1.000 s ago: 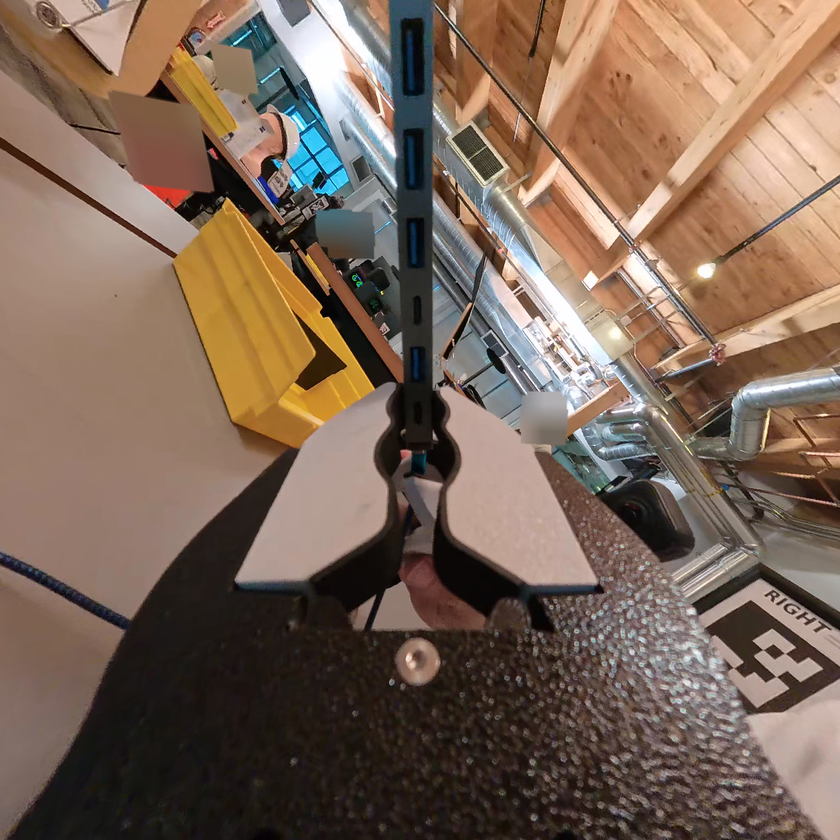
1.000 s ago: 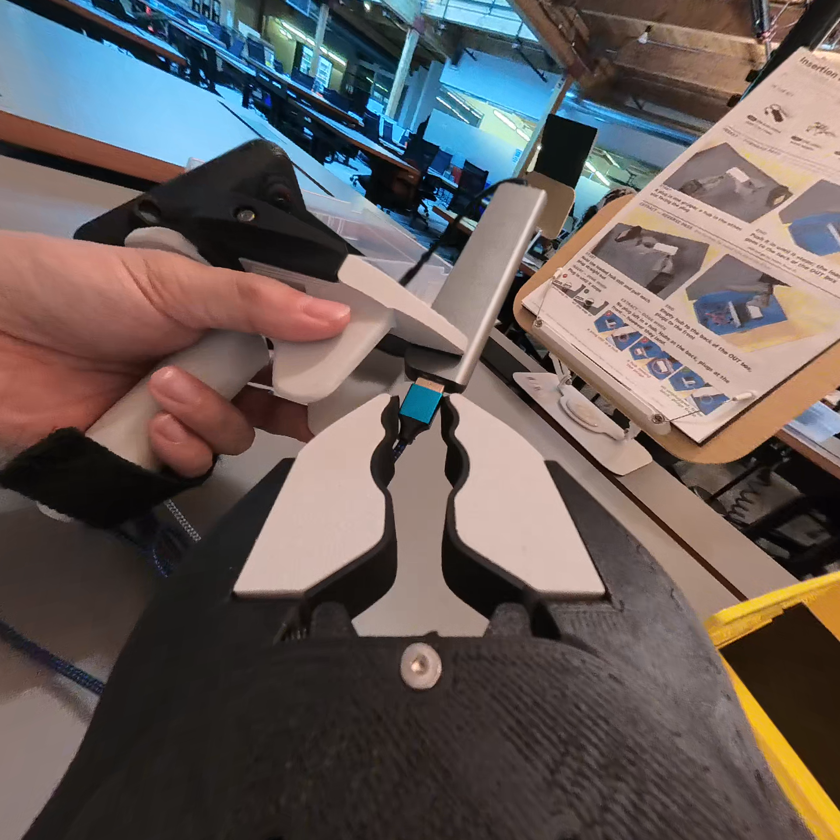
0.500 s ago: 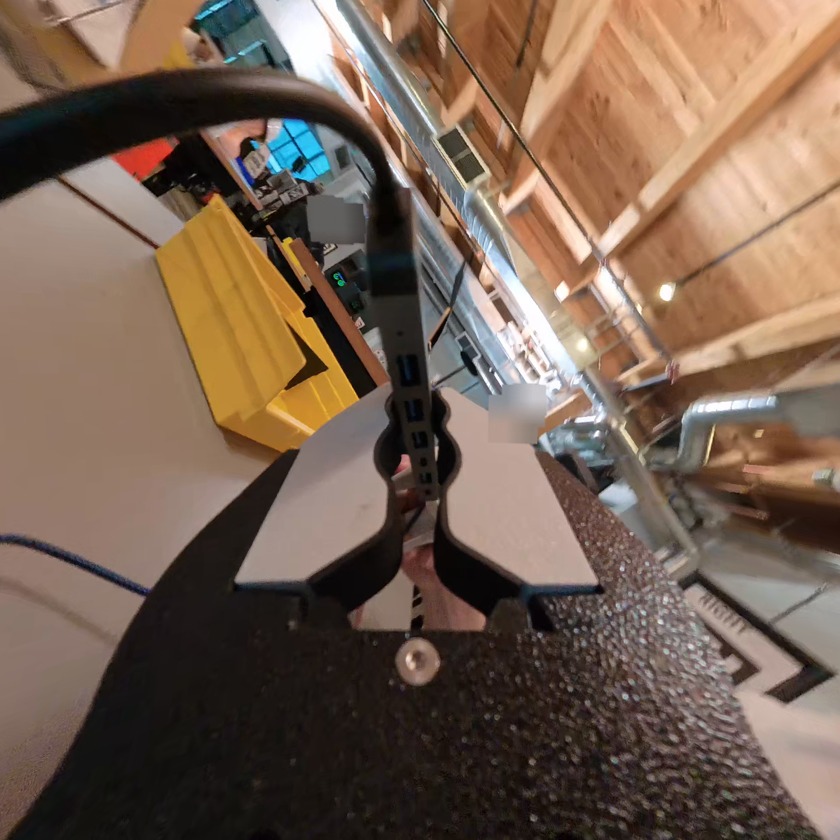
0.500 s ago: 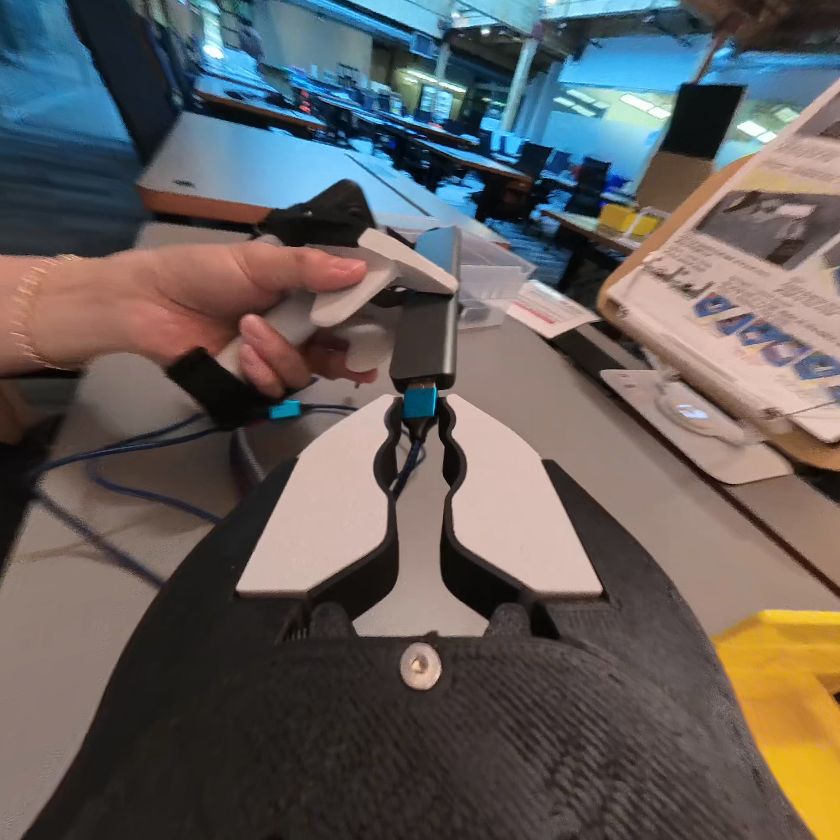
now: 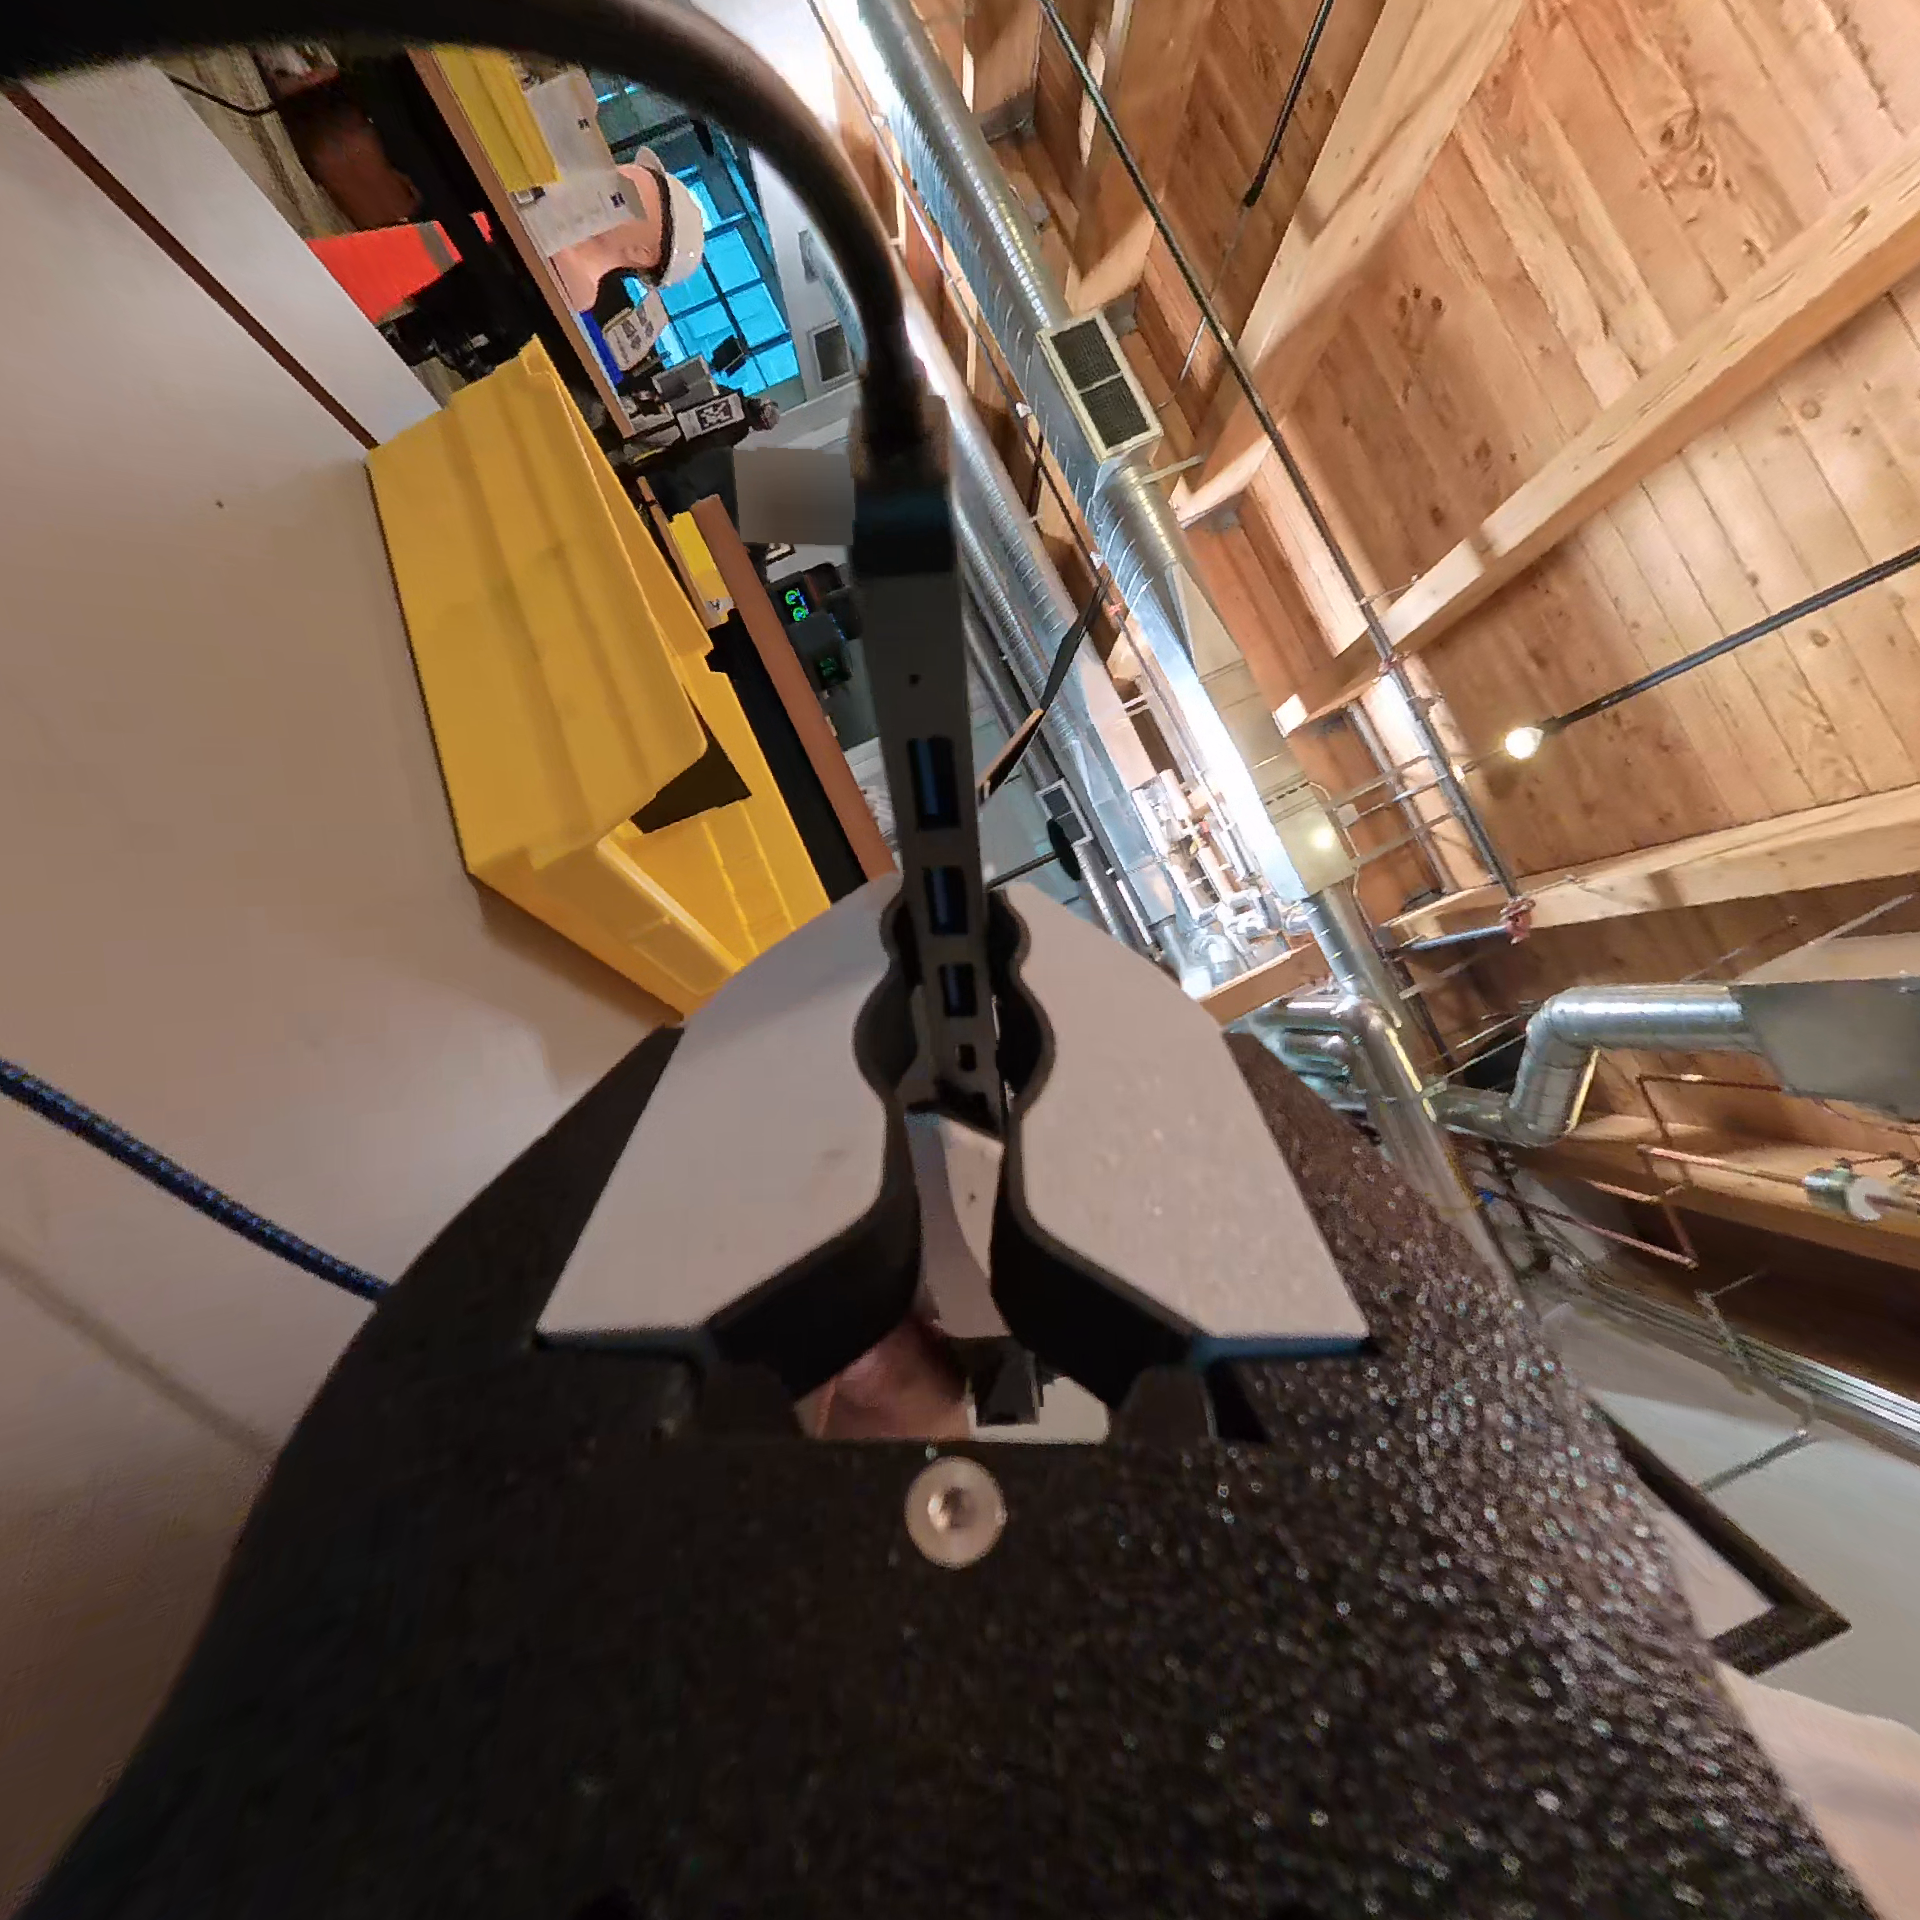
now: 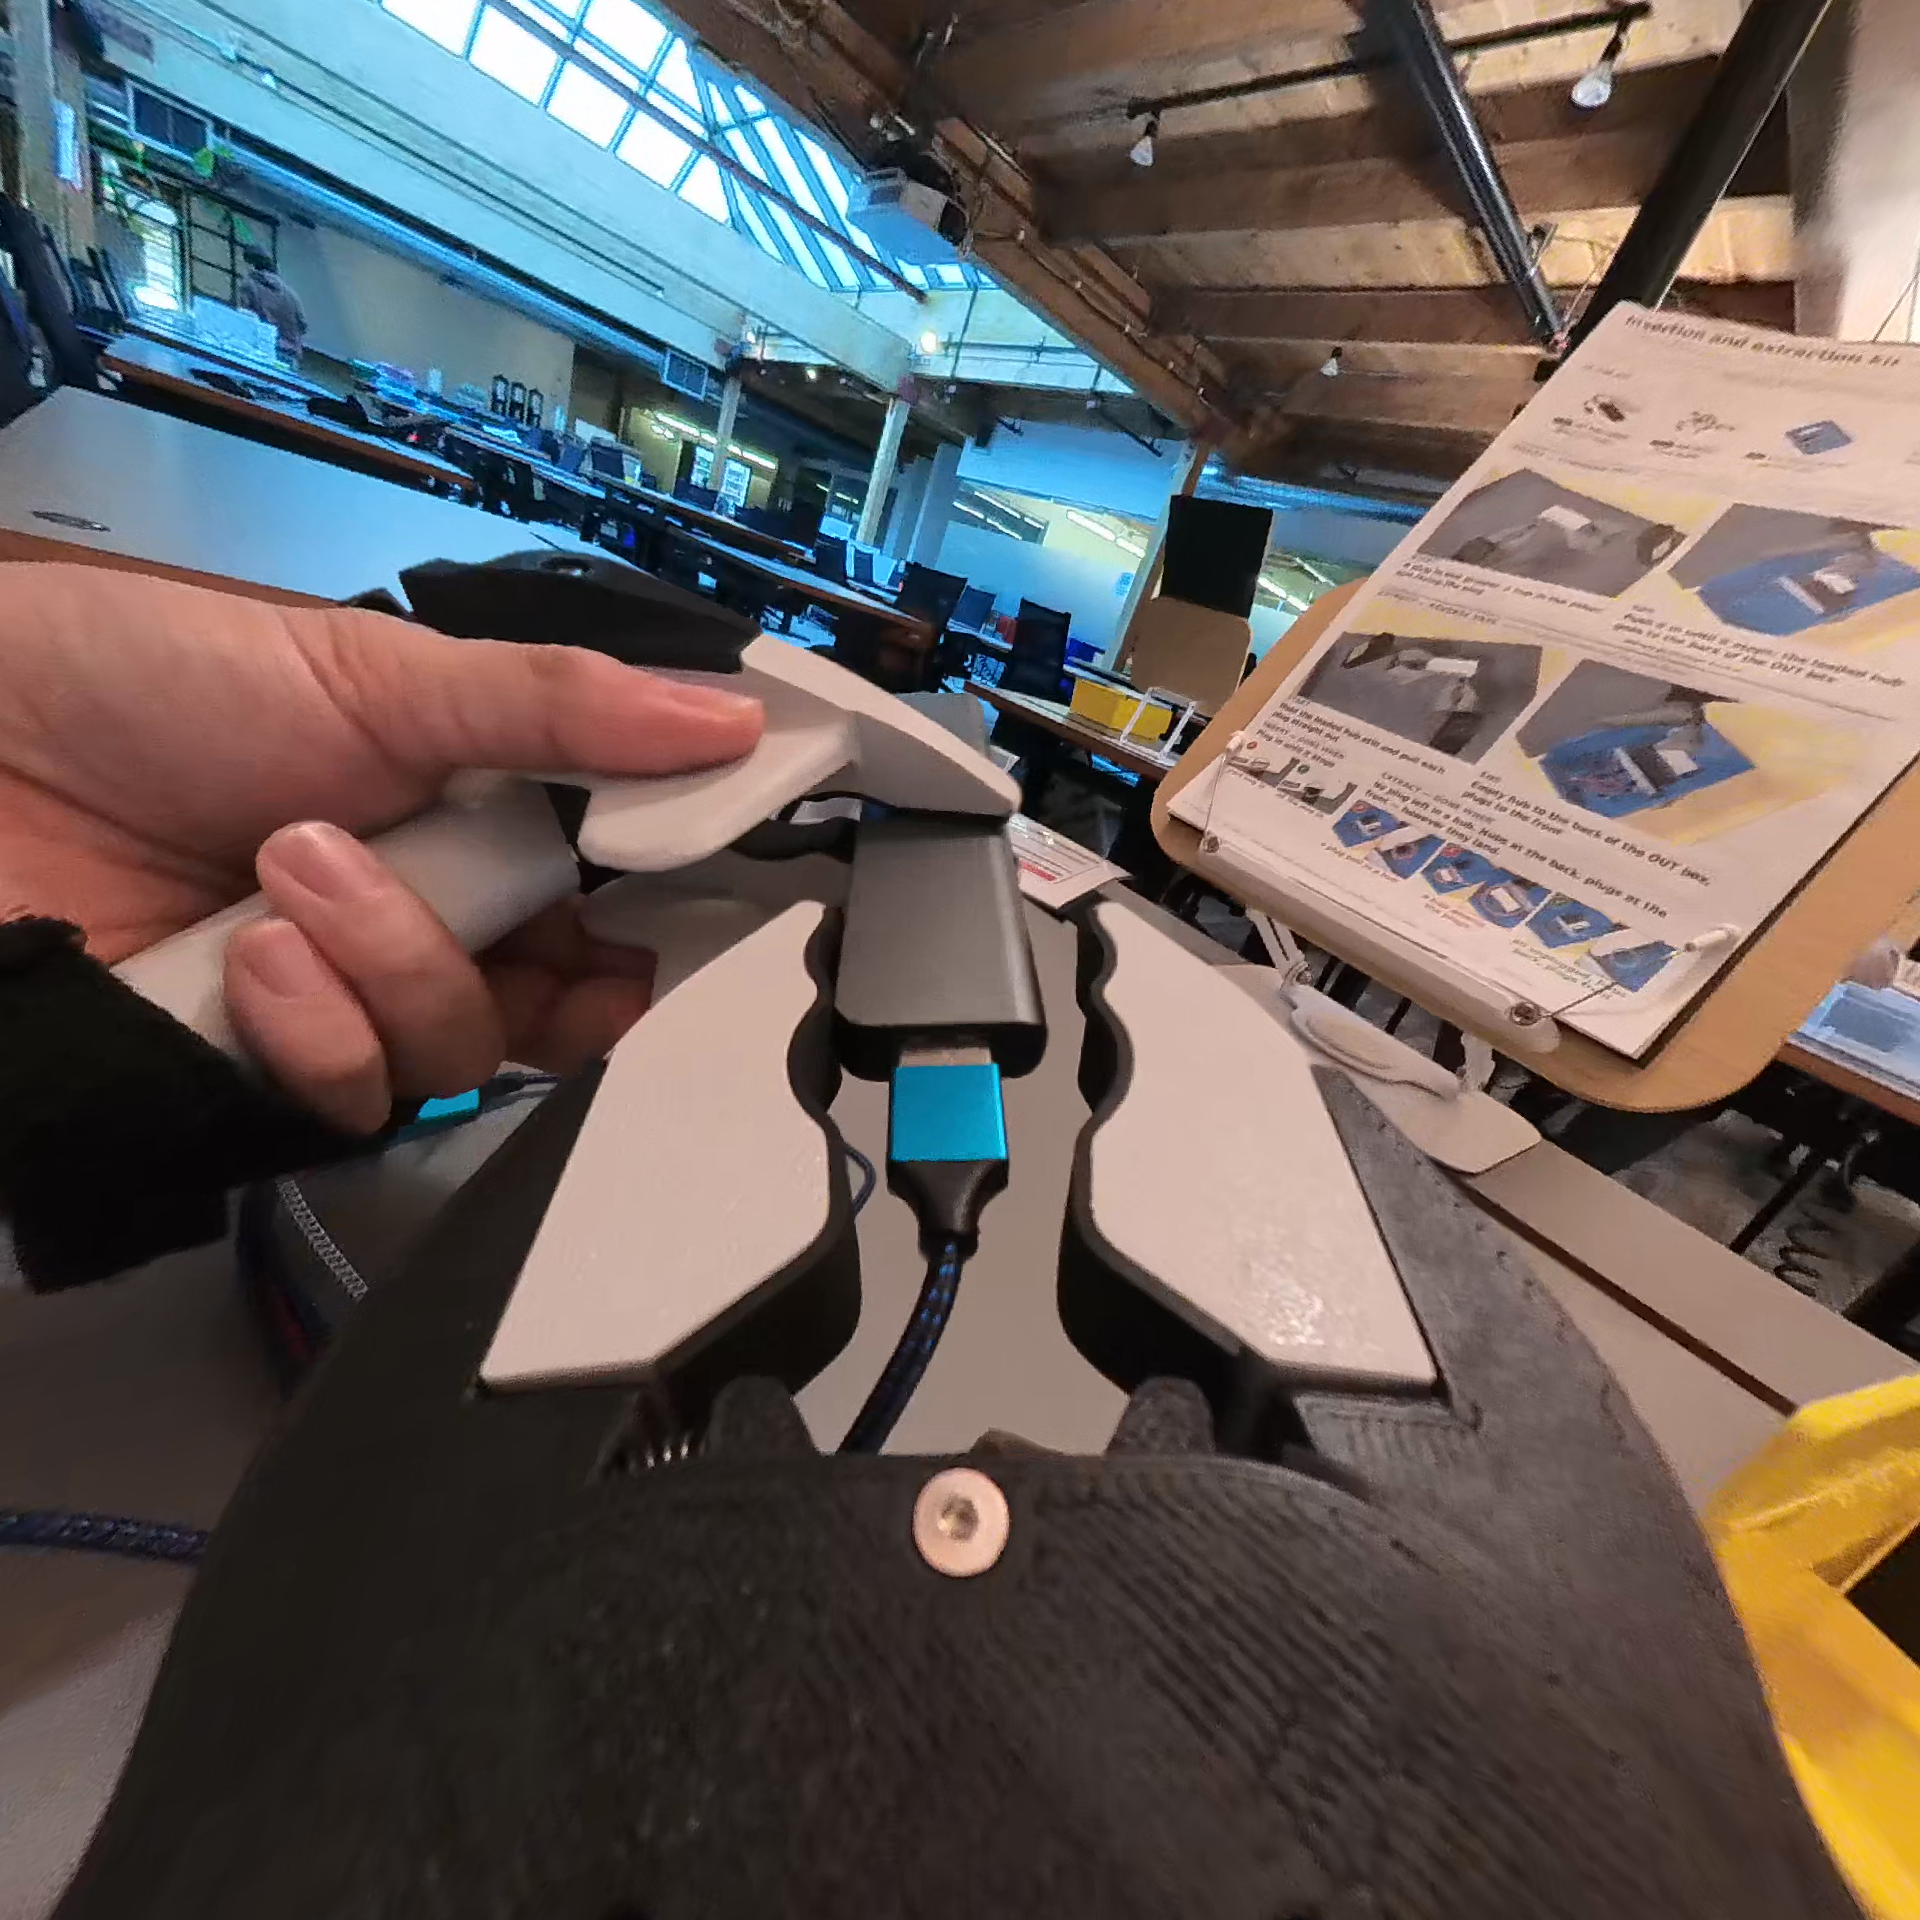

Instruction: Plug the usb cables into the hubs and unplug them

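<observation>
One short blue plug (image 6: pixel 945 1112), seated in the near end of a slim grey hub (image 6: pixel 935 935). Judged light and rigid, both: metal shells, smooth and likely slippery, so best pinched across the plug's flat blue sleeve, not on the soft braided cable (image 6: pixel 914 1320) trailing toward the camera. Judged fragile at the connector neck; worth pulling straight along the hub's length, no twisting.

Looked dark grey and bar-shaped, with a row of blue-lined ports down one edge and a thick black lead (image 5: pixel 727 135) arching off its far end.

Held up above the table (image 5: pixel 156 727), clenched edgewise in the left gripper (image 5: pixel 940 935), itself wrapped by a hand (image 6: pixel 260 779) at the left. Flanked by the right gripper (image 6: pixel 951 914), fingers spread wide on either side of hub and plug, touching neither.

Farther out: yellow bin (image 5: pixel 540 675) on the far left, picture sheet on a stand (image 6: pixel 1558 727) at the right.
</observation>
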